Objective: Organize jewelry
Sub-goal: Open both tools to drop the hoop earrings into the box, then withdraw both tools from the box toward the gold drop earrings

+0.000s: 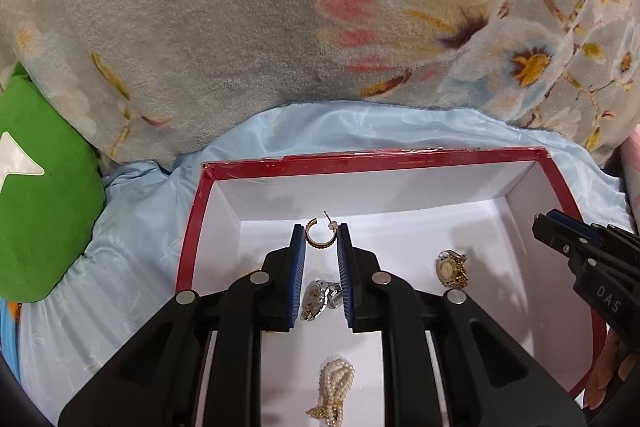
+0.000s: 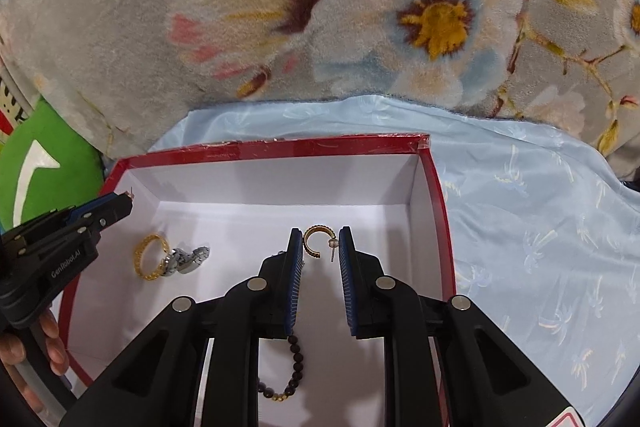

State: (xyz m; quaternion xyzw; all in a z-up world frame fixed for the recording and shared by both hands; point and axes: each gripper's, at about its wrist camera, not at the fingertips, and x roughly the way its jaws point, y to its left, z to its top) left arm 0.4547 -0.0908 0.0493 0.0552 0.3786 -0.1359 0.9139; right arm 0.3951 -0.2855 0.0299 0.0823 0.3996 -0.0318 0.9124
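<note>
A red box with a white inside (image 1: 280,163) (image 2: 424,187) lies on a pale blue cloth. My left gripper (image 1: 321,233) hovers over the box with a gold hoop earring (image 1: 319,233) between its fingertips. My right gripper (image 2: 320,237) does the same with a second gold hoop earring (image 2: 316,241). Each pair of jaws stands about the hoop's width apart. In the box lie a silver watch (image 1: 320,297) (image 2: 186,261), a gold-and-silver watch (image 1: 452,269), a pearl bracelet (image 1: 334,389), a gold ring-shaped bracelet (image 2: 150,257) and a dark bead bracelet (image 2: 290,371).
A grey floral plush blanket (image 1: 240,27) rises behind the box. A green cushion (image 1: 44,187) lies at the left. The pale blue cloth (image 2: 540,227) spreads to the right of the box. A hand holds each gripper's handle.
</note>
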